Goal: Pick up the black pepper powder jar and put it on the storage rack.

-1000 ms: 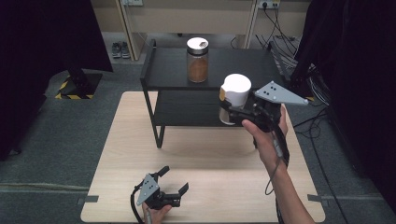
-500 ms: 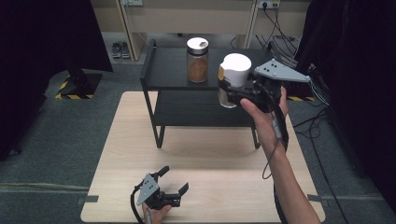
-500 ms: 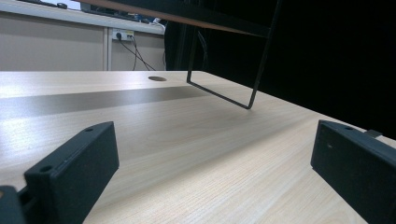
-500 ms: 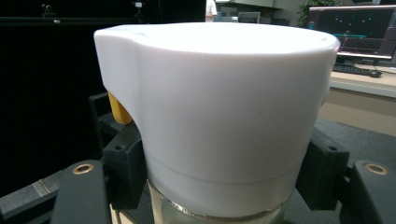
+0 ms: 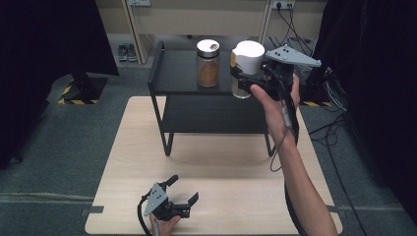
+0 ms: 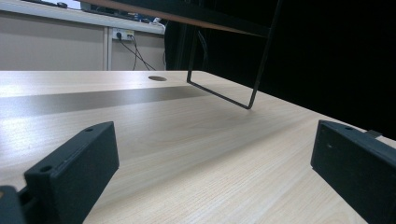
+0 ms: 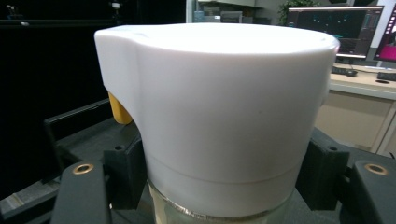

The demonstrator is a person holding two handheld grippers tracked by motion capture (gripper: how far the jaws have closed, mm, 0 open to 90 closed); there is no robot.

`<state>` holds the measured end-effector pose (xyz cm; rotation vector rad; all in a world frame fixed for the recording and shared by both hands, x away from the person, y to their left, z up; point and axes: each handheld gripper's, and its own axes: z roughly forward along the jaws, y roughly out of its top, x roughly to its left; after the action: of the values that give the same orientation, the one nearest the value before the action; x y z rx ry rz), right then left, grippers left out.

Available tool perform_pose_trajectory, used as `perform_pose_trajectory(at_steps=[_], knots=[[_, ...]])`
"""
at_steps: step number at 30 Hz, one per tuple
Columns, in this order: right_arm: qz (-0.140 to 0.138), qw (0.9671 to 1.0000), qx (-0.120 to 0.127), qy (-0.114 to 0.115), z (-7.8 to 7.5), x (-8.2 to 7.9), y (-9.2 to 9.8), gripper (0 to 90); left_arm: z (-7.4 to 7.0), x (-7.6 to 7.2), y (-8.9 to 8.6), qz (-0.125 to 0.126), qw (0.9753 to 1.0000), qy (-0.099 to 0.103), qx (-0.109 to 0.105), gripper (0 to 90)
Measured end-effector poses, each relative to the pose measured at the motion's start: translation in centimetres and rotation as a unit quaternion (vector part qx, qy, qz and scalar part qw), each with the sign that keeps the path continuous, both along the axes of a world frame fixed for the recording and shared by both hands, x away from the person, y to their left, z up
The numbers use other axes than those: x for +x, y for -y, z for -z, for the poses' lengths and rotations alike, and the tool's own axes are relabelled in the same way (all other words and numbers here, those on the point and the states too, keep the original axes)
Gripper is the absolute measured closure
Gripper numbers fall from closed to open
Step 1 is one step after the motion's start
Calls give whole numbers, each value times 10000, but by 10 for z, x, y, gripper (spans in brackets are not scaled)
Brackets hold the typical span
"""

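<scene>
Clamping a clear glass jar with a tall white plastic lid [image 5: 247, 66], the right gripper [image 5: 248, 81] hovers above the right part of the black metal two-tier shelf's [image 5: 177, 73] top tier, held up by the person's right hand [image 5: 275, 96]. Its two black jaws press against the jar from either side just under the lid, as the right gripper view shows, where the white lid [image 7: 219, 112] looms large with a small yellow tab at its left edge. A second glass jar with brown contents and a flat white lid [image 5: 208, 63] stands upright on the top tier, just to the left of the held jar and apart from it. The left gripper [image 5: 179, 194] rests low on the light wooden table [image 5: 221, 162] near its front edge, jaws spread wide with nothing between them; its own view shows bare tabletop between the two black jaws and a thin black shelf leg [image 6: 259, 60] farther off.
</scene>
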<state>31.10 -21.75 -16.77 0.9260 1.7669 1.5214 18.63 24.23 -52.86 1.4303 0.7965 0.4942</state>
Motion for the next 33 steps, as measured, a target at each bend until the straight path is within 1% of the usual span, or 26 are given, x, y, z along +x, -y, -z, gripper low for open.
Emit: perform_pose_trajectory(at_steps=[8, 12, 15, 20, 27, 30, 33], knots=[[163, 9999, -2, -1, 1, 13, -9, 307, 0, 0, 0, 9, 10000, -7, -5, 3], [269, 9996, -91, 32, 1, 18, -15, 307, 0, 0, 0, 8, 10000, -4, -15, 3], [311, 9995, -56, 18, 1, 22, -16, 307, 0, 0, 0, 9, 10000, -7, -18, 3], [383, 9993, -5, 43, 4, 26, -18, 307, 0, 0, 0, 11, 10000, -3, -11, 3], [406, 9991, -17, 97, 7, 30, -24, 307, 0, 0, 0, 7, 10000, 1, -10, 3], [460, 9988, -71, 123, 8, 32, -27, 307, 0, 0, 0, 6, 10000, 2, -20, 3], [499, 9987, -15, 117, 11, 35, -28, 307, 0, 0, 0, 14, 10000, 0, -10, 3]])
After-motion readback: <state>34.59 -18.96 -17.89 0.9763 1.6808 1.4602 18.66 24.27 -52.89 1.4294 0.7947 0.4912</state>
